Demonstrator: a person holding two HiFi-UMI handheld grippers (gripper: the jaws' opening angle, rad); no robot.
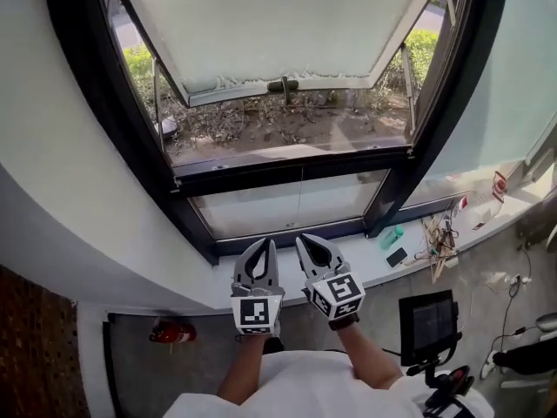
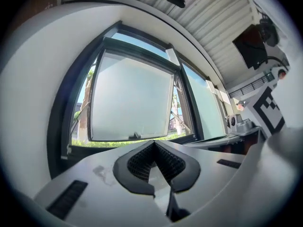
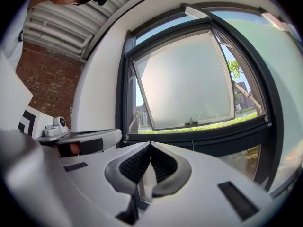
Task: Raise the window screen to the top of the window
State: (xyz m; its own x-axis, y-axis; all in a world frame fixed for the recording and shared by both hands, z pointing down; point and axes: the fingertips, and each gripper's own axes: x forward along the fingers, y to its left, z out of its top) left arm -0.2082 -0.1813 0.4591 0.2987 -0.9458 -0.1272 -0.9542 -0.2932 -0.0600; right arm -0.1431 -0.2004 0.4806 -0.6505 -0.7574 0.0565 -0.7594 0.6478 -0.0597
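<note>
The window has a black frame (image 1: 287, 169) and a frosted sash (image 1: 287, 24) swung outward, with a dark handle (image 1: 283, 84) on its lower edge. Through the opening I see ground and bushes; no screen mesh is clear to me. Both grippers are side by side in front of the sill (image 1: 374, 266), pointing at the window. My left gripper (image 1: 265, 244) is shut with nothing in it, and so is my right gripper (image 1: 312, 240). The left gripper view shows shut jaws (image 2: 154, 144) under the sash (image 2: 130, 103). The right gripper view shows the same (image 3: 150, 145), with the sash (image 3: 184, 84) ahead.
On the sill at the right lie a green object (image 1: 391, 236), a black phone (image 1: 396, 256) and wooden sticks (image 1: 439, 238). A red extinguisher (image 1: 172, 331) lies on the floor at the left. A dark screen on a stand (image 1: 428, 320) stands at the right, a brick wall (image 1: 35, 355) at the far left.
</note>
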